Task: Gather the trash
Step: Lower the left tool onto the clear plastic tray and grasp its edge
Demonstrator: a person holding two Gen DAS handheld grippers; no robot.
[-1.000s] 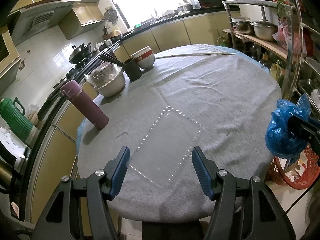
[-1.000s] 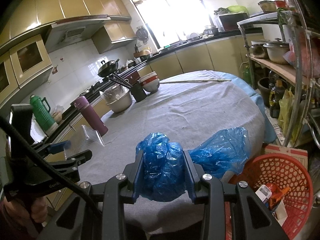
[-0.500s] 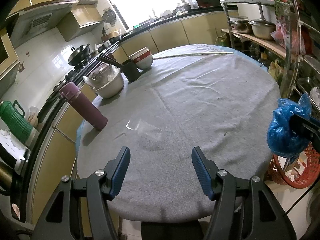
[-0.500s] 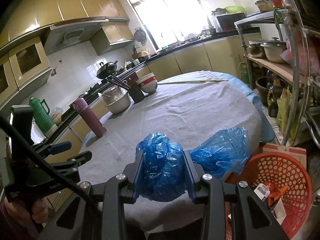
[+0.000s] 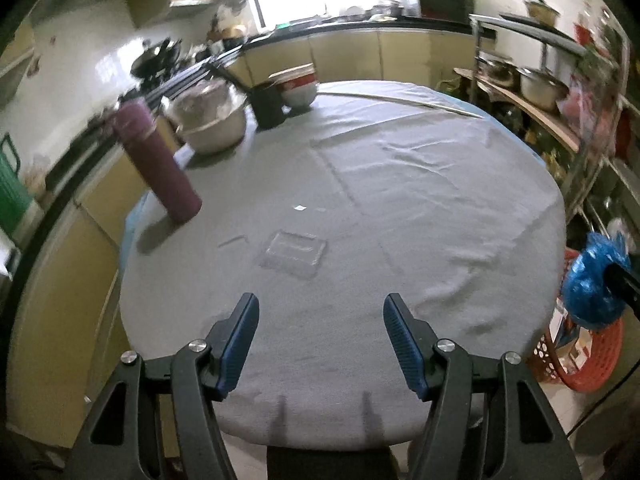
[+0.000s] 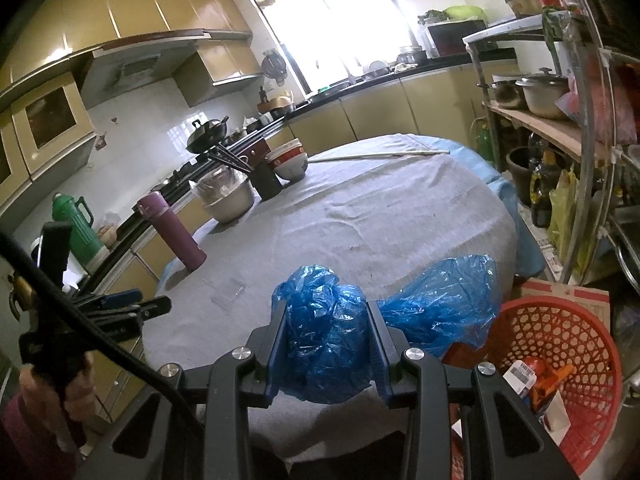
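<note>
Right claw clenched on blue plastic bag over table's near edge; bag's loose end trailed toward 3 o'clock, above red basket. Left claw released, nothing between jaws. Clear plastic tray lay flat on table beyond, at 12 o'clock. Purple flask upright at 10 o'clock.

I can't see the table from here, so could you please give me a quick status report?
Left tongs open, empty, above the tablecloth. Right tongs shut on blue plastic bag. Clear plastic tray lies flat ahead of left tongs, path unobstructed.
</note>
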